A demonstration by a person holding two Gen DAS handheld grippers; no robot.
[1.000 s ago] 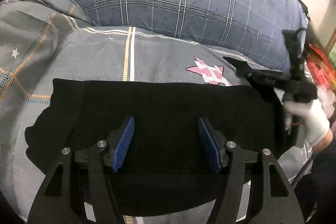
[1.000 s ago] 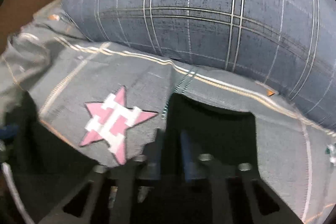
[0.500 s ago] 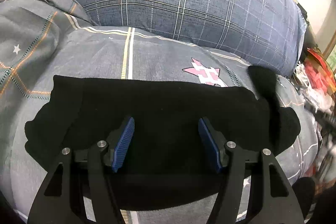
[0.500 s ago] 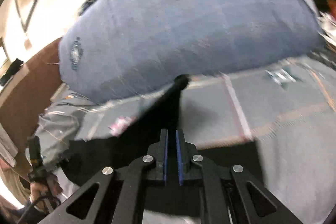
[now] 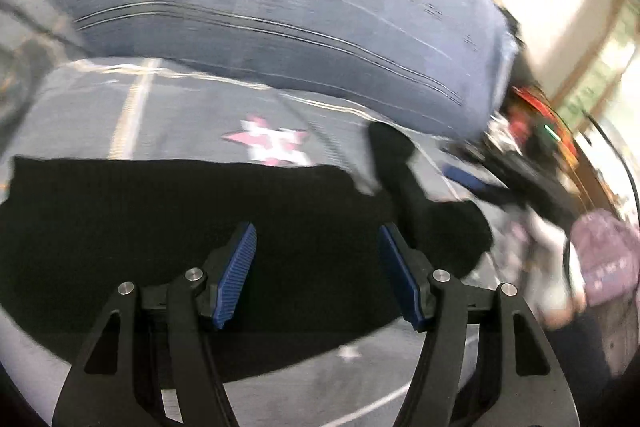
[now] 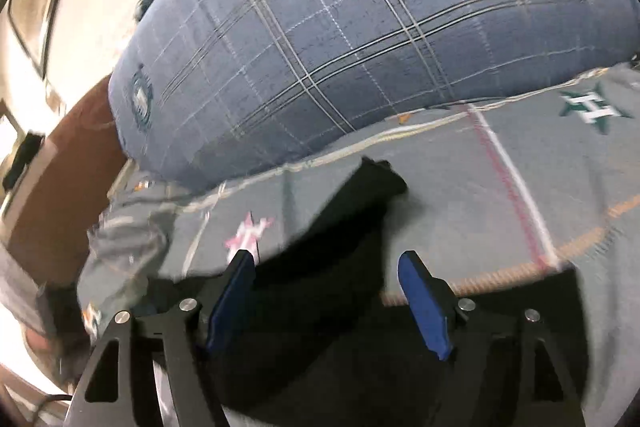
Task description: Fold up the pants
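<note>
My left gripper (image 5: 318, 273) is spread wide with nothing between its blue pads, hovering over the near middle of the black pants (image 5: 180, 227). My right gripper (image 6: 328, 295) is spread just as wide and holds nothing; the cloth lies under and beyond it.

The pants lie on the grey bed cover (image 5: 100, 107), folded into a band whose long axis runs left to right across my left view. Its far edge is a straight line just near of the pink star (image 5: 272, 145) printed on the cover. The right end is untidy: a narrow dark flap (image 6: 360, 195) sticks out toward the far side, pointing at the big plaid pillow (image 6: 360, 27). That loose end lies straight ahead of my right gripper, so I judge the right hand is the nearer one to deal with it, while the left sits over the middle and could pin the band.

There is open cover between the far edge and the pillow, and more to the right in the right wrist view. On the bed's right side in the left view sits blurred clutter (image 5: 532, 131), which I would keep clear of.
</note>
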